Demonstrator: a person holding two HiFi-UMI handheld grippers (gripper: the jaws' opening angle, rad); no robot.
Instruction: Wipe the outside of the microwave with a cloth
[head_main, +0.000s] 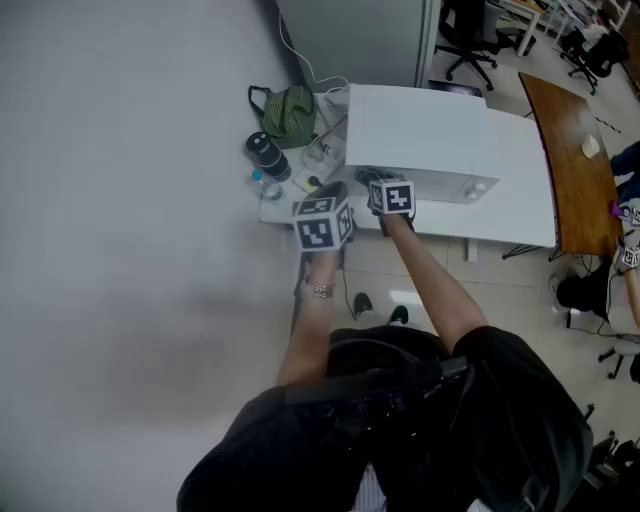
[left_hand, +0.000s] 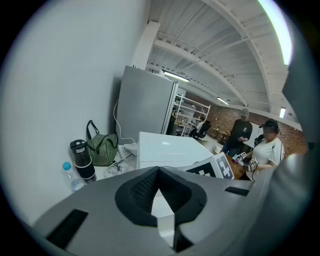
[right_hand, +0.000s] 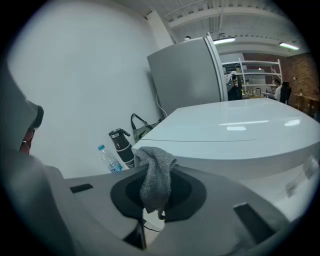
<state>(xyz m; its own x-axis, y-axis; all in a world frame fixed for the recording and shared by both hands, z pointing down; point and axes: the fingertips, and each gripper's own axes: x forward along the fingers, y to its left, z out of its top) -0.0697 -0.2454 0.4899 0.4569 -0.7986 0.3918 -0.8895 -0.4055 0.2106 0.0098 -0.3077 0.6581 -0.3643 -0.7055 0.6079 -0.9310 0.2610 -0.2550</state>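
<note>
Left arm (head_main: 312, 330) and right arm (head_main: 437, 295) reach forward, side by side. Left tongs (left_hand: 159, 176) pinched together, nothing between them. Right tongs (right_hand: 159, 197), just beside, clamped on a grey cloth (right_hand: 155, 172).

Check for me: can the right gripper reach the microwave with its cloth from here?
Probably yes. The right gripper, shut on the cloth, sits close in front of the microwave, and nothing shows between them.

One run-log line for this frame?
right gripper: shut on cloth | left gripper: shut, empty | cloth by microwave corner, contact unclear
</note>
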